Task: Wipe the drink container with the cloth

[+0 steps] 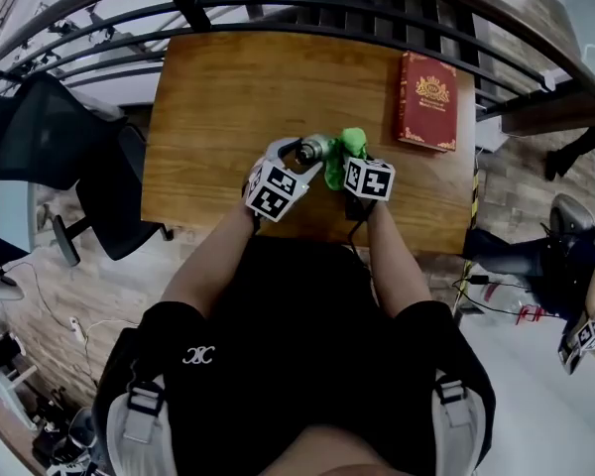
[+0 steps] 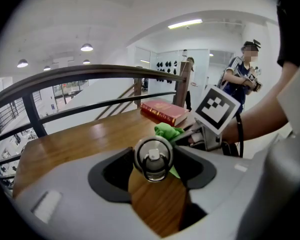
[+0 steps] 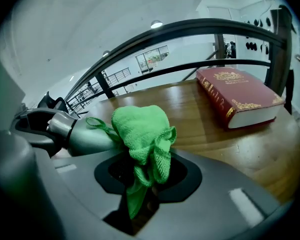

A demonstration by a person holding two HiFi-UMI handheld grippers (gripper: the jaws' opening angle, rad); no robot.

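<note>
A silver metal drink bottle [image 1: 314, 151] with a ring cap is held lying sideways above the wooden table [image 1: 218, 117]. My left gripper [image 1: 296, 159] is shut on it, and the cap [image 2: 153, 157] faces the left gripper view between the jaws. My right gripper [image 1: 349, 166] is shut on a bright green cloth [image 1: 349, 152]. The cloth [image 3: 142, 134] is bunched and pressed against the side of the bottle [image 3: 80, 136]. In the left gripper view the cloth [image 2: 168, 132] shows just behind the bottle.
A red hardback book [image 1: 427, 101] with gold print lies at the table's far right. A dark metal railing [image 1: 278, 8] runs behind the table. A black chair [image 1: 69, 157] stands to the left. A person [image 2: 242, 76] stands far off in the left gripper view.
</note>
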